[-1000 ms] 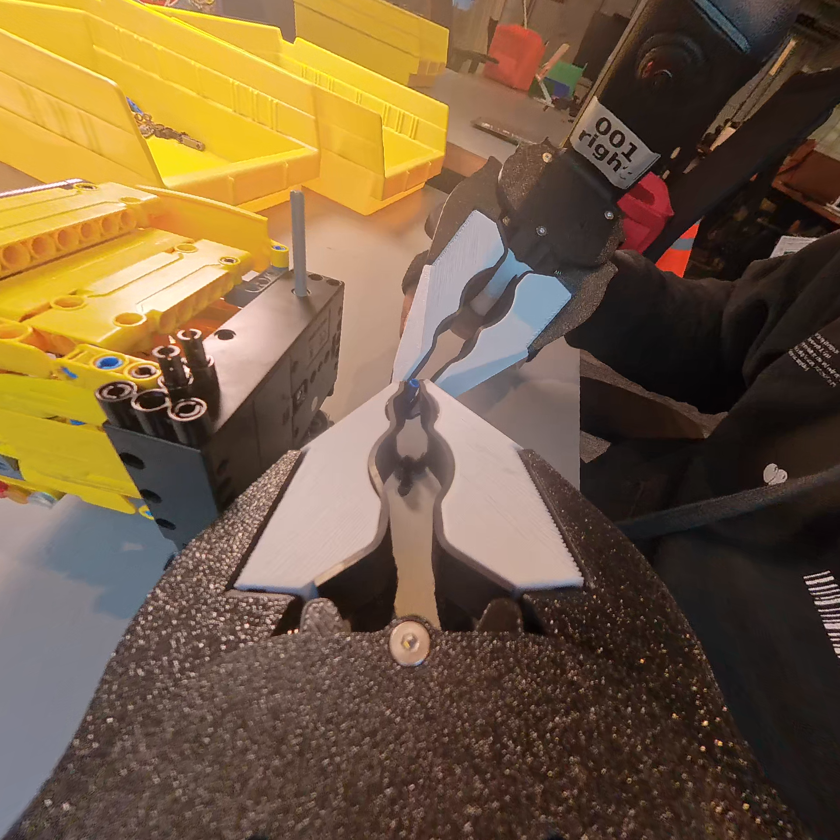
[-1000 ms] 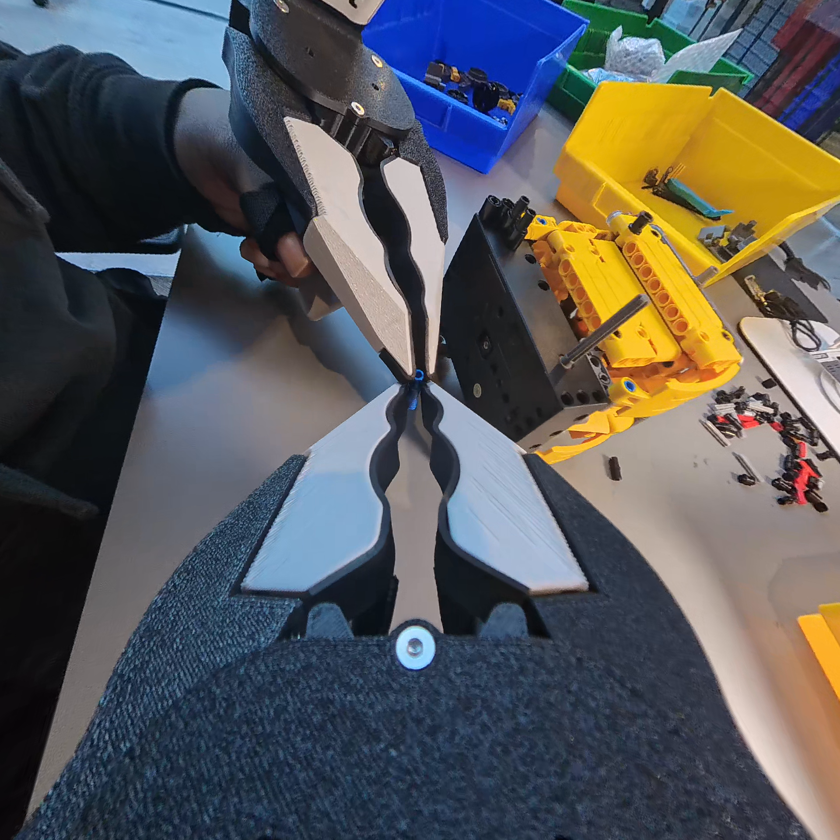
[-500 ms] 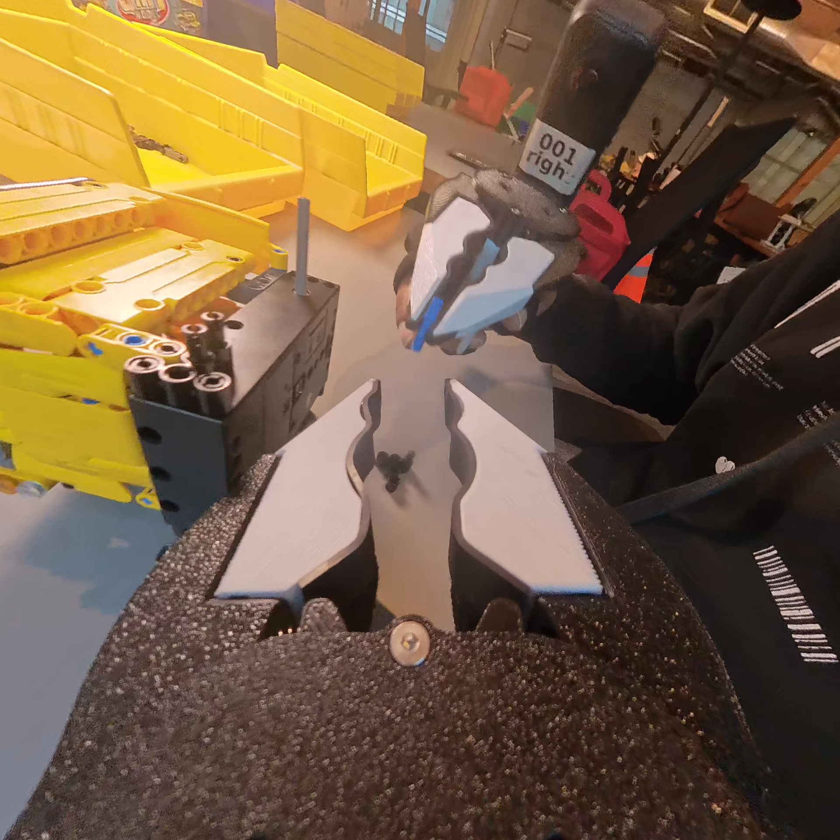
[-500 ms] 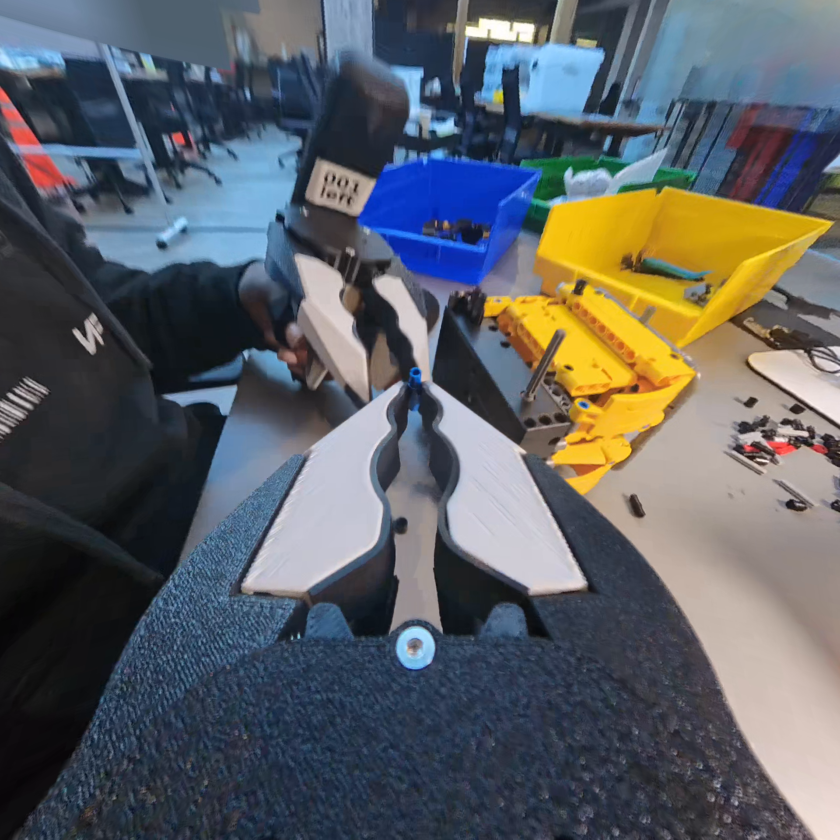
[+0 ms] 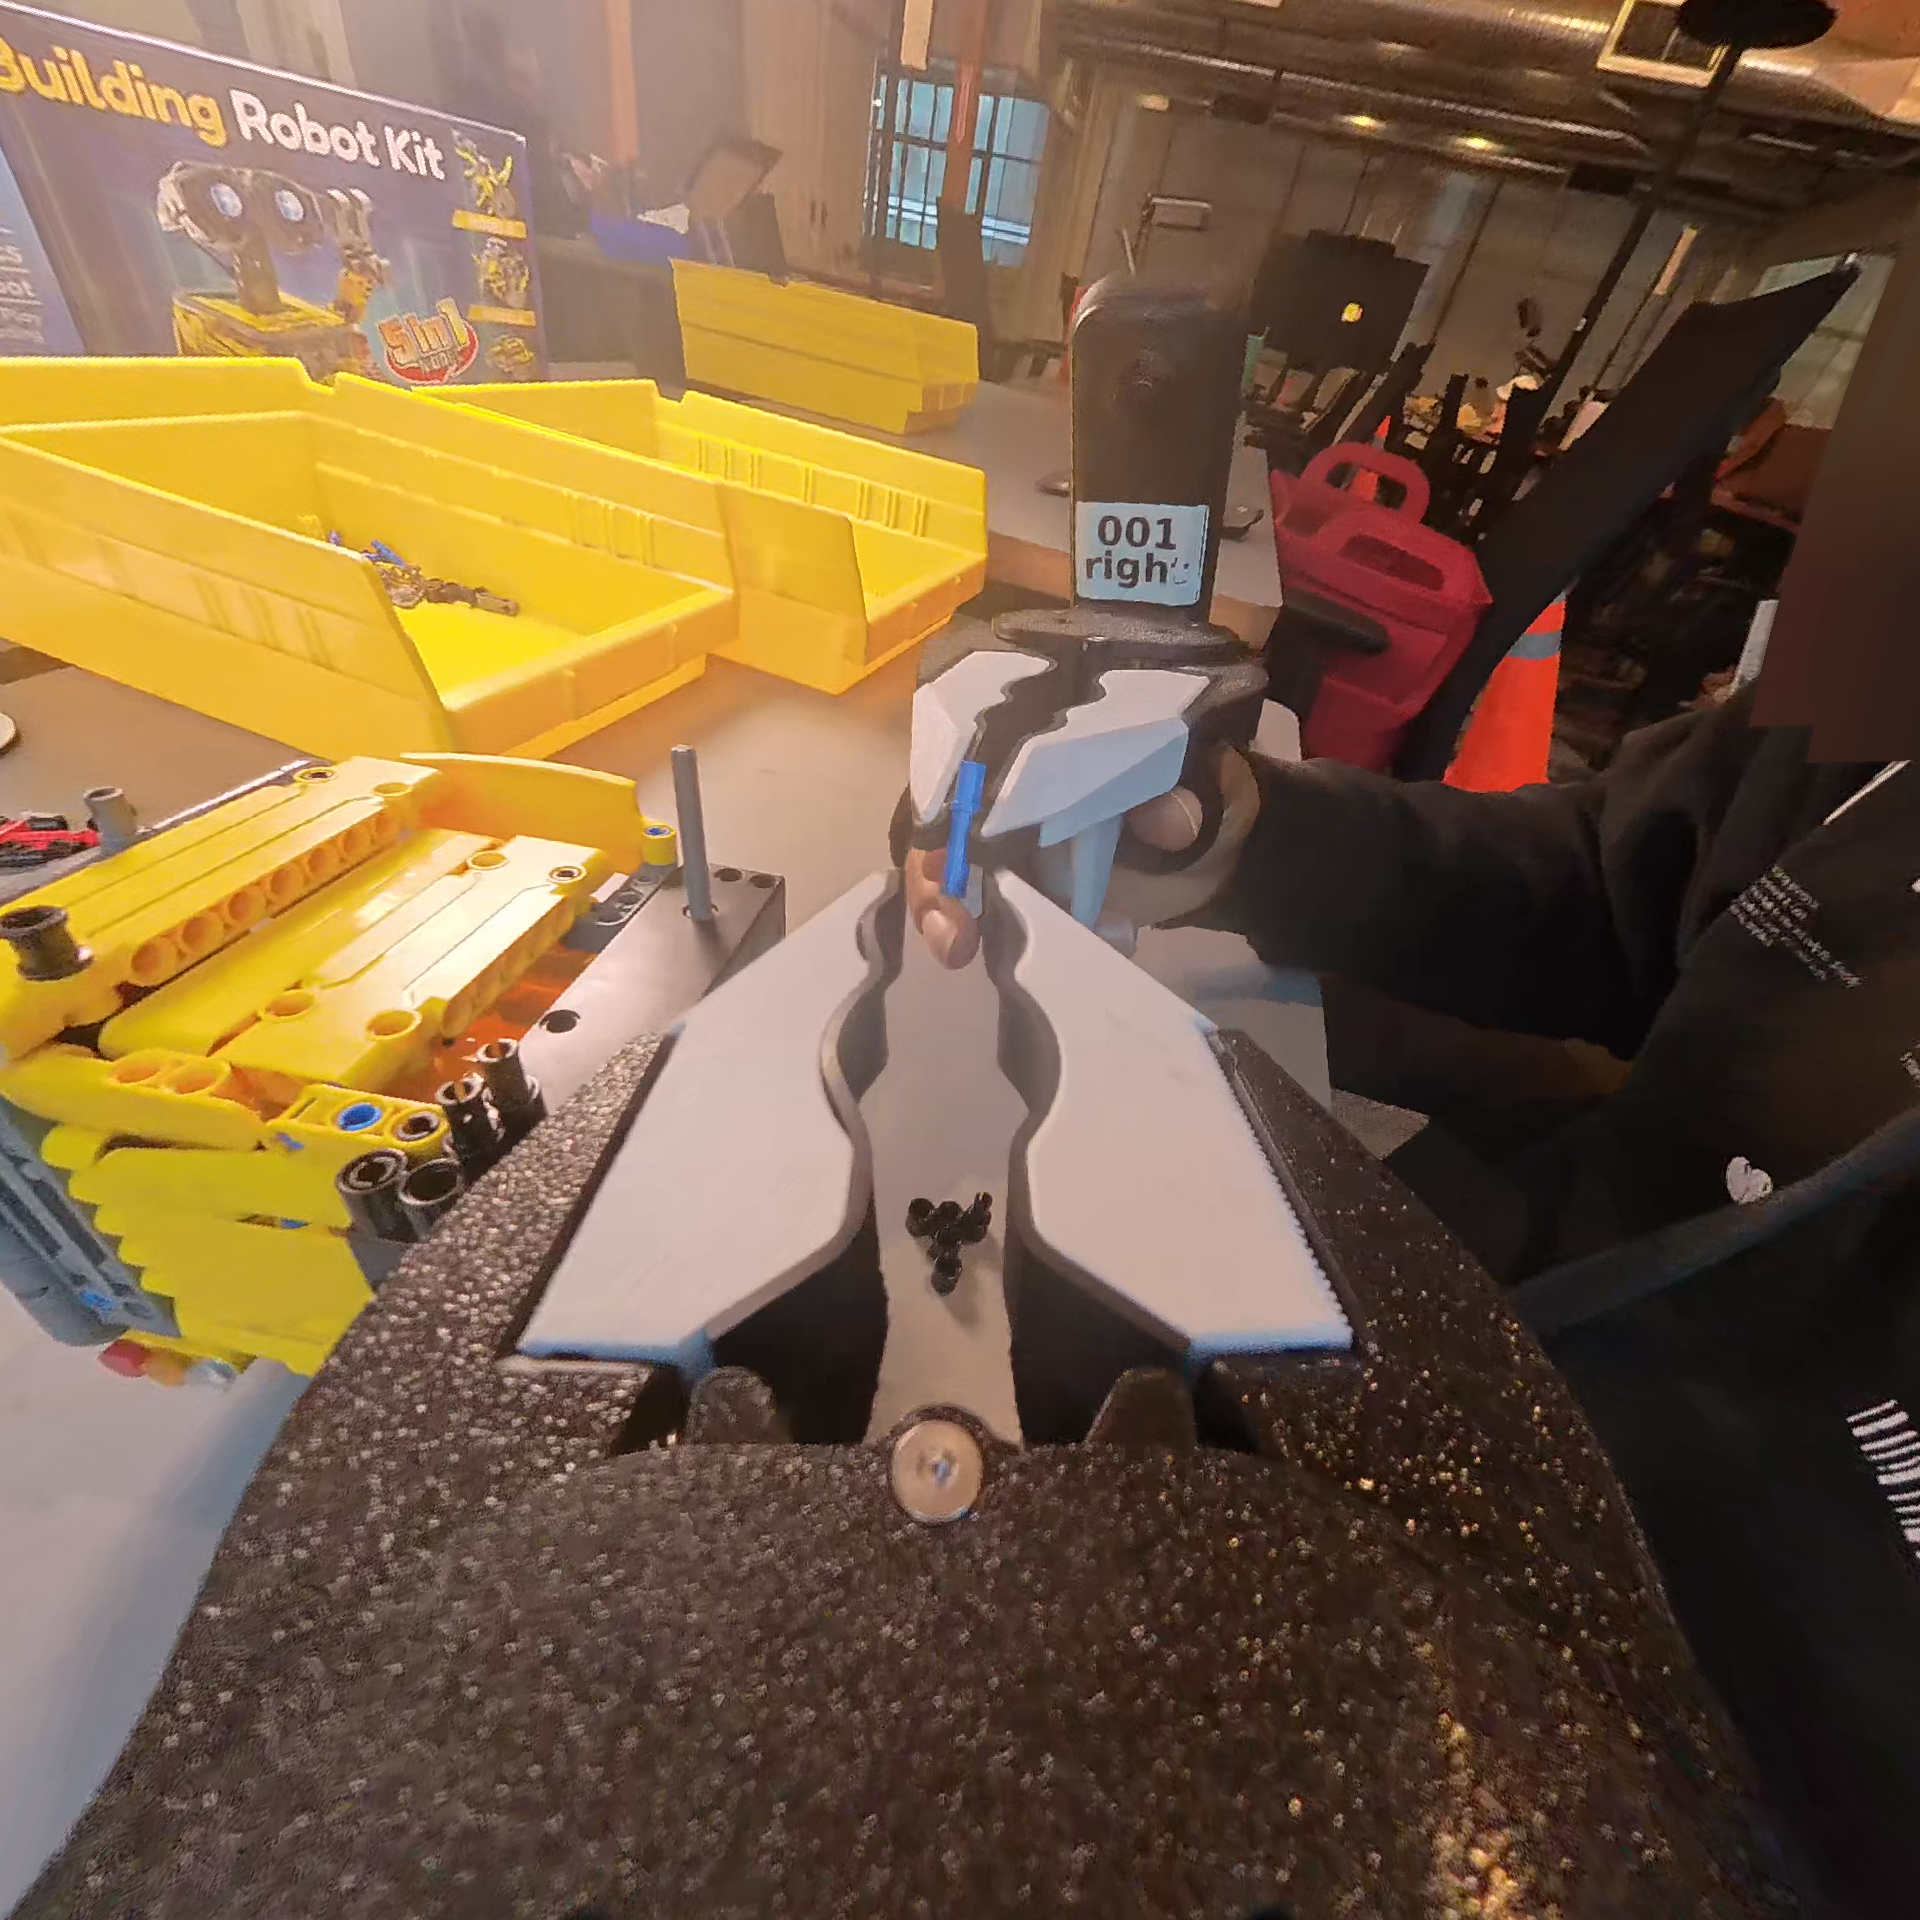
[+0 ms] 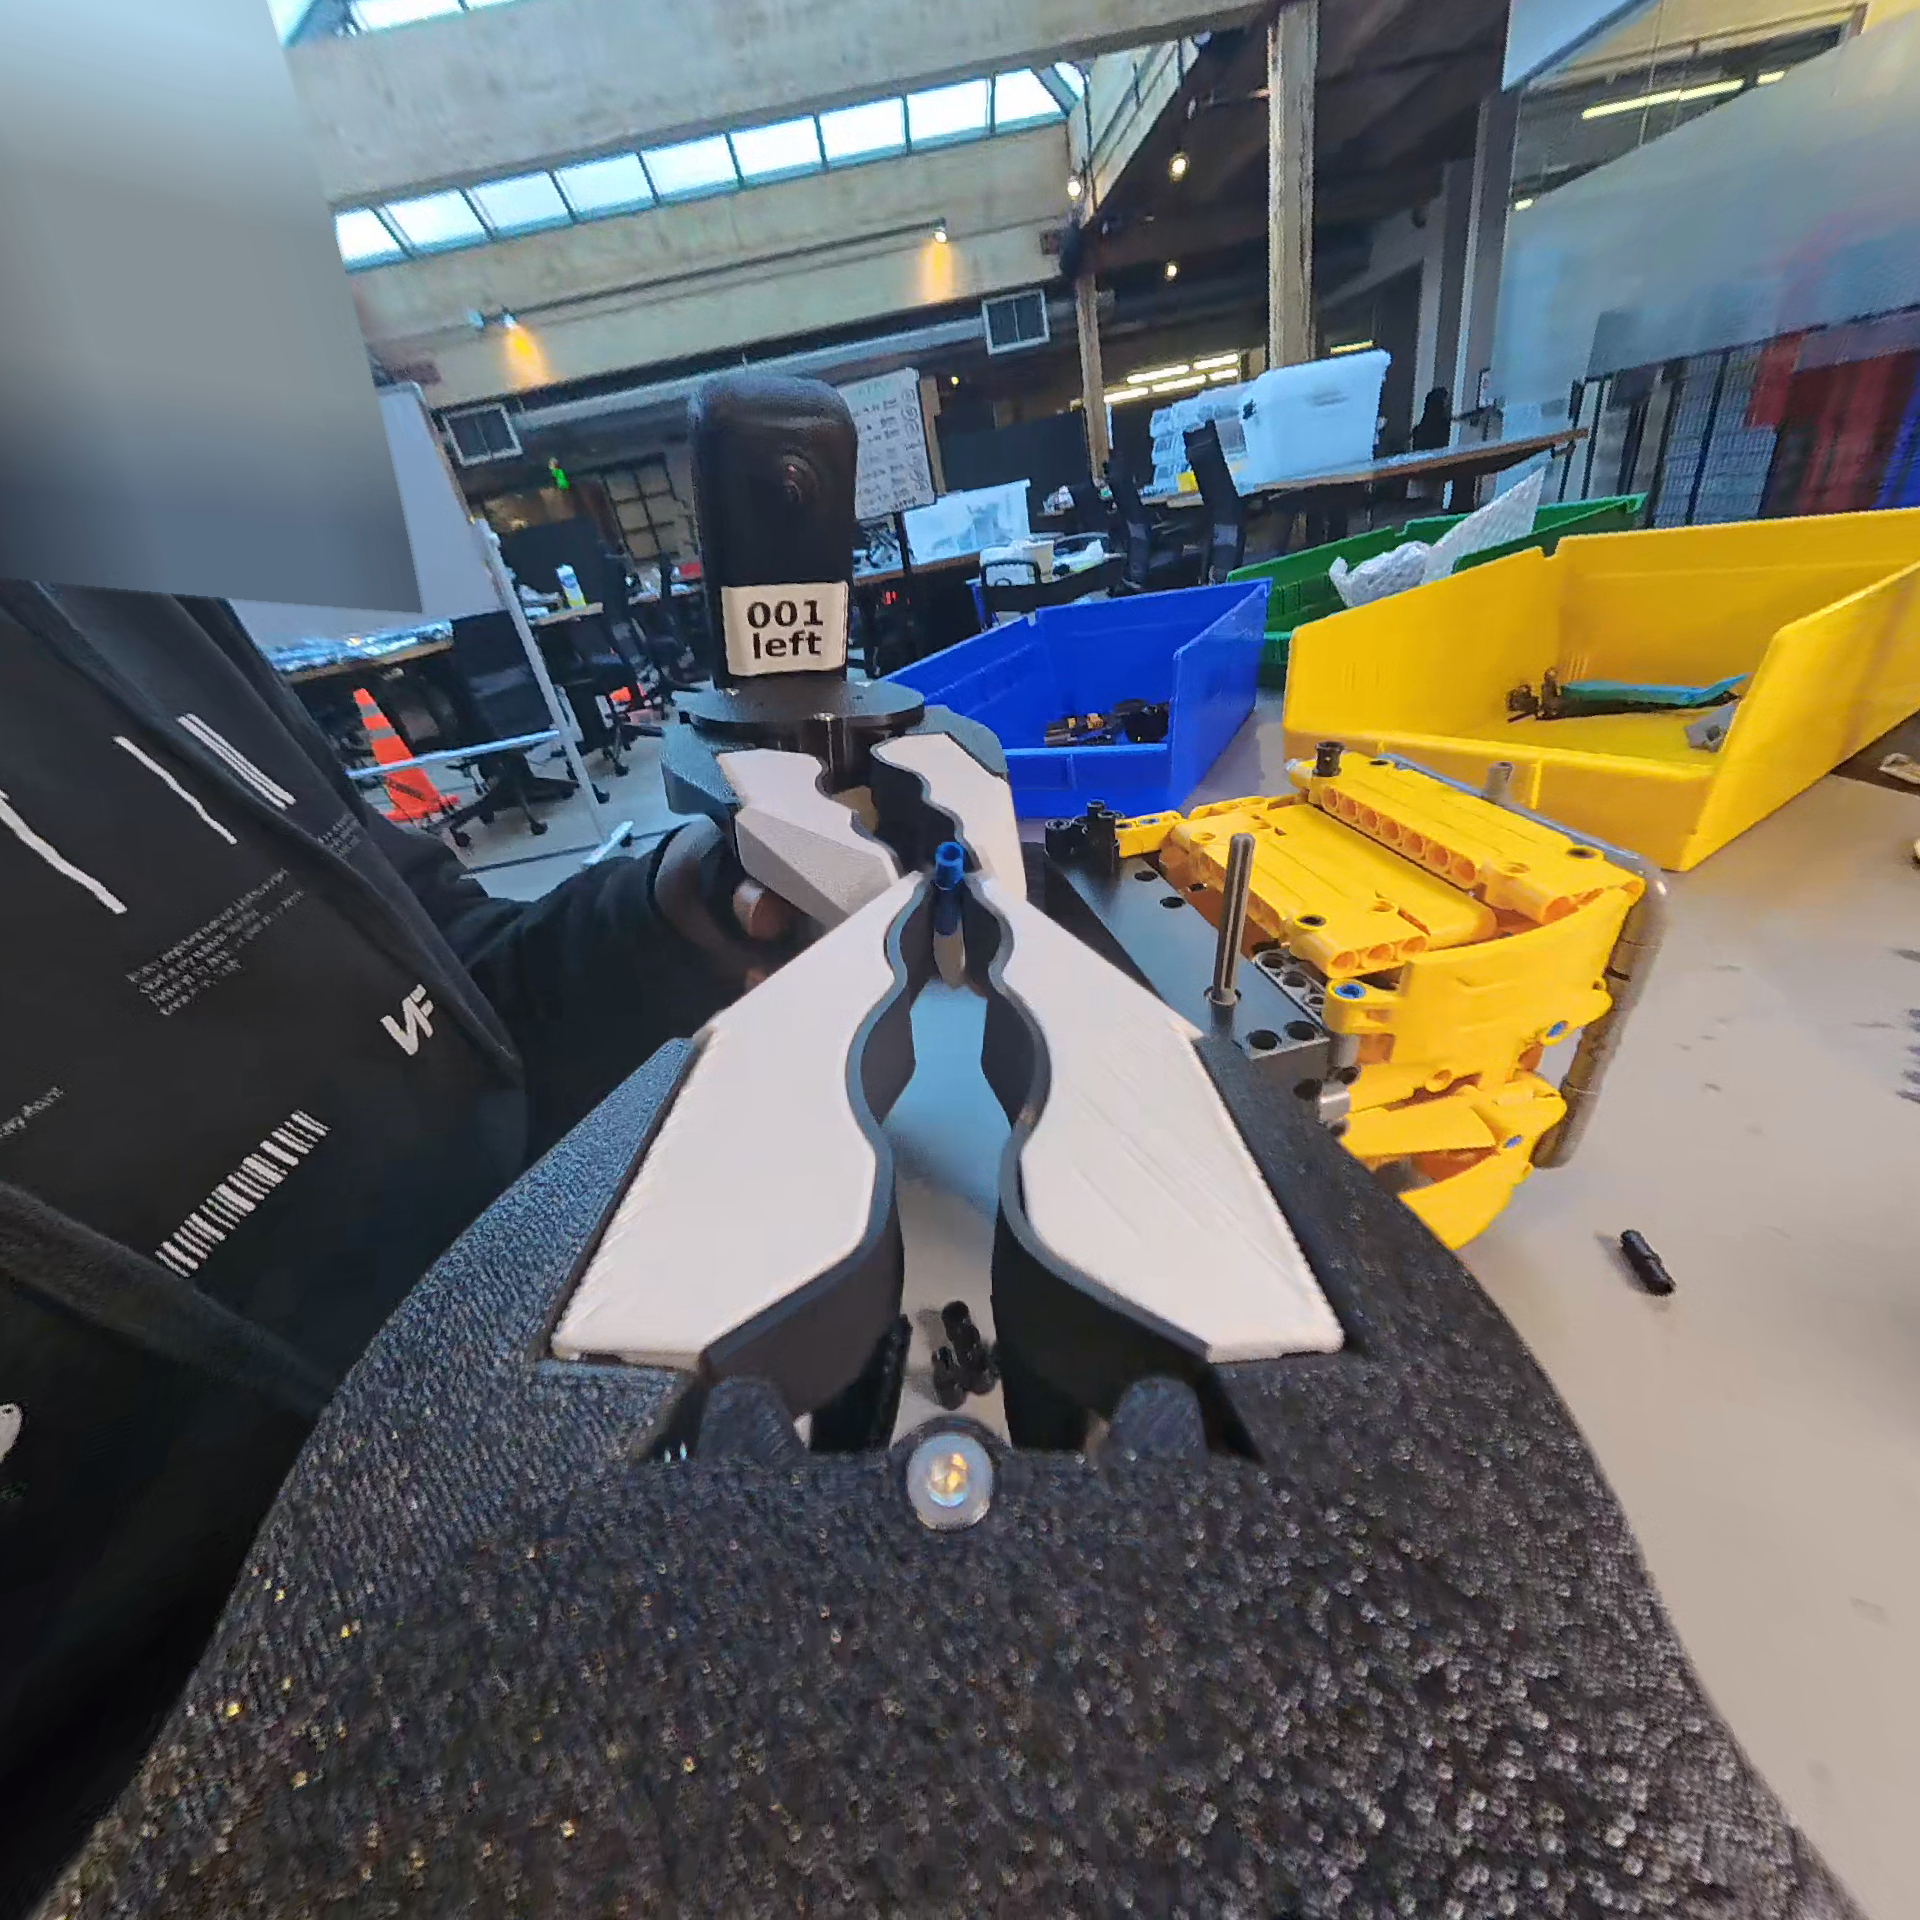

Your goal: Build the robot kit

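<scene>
The lower end of the blue pin (image 6: pixel 945 902) is hidden between the right gripper's fingertips (image 6: pixel 902 914). The yellow brick model (image 5: pixel 260 1060) is cut off by the left edge, and the small black pieces (image 5: pixel 948 1226) on the table are too small to be identified, possibly connector pegs. The contents of the blue bin (image 6: pixel 1122 686) cannot be made out.

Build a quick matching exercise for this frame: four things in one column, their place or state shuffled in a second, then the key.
1. blue pin
2. left gripper
3. grey axle
4. cluster of black pins

A. standing upright in the black block
B. open, holding nothing
C. lying on the table
D. pinched in the right gripper

Pairs: 1-D, 2-B, 3-A, 4-C
</scene>
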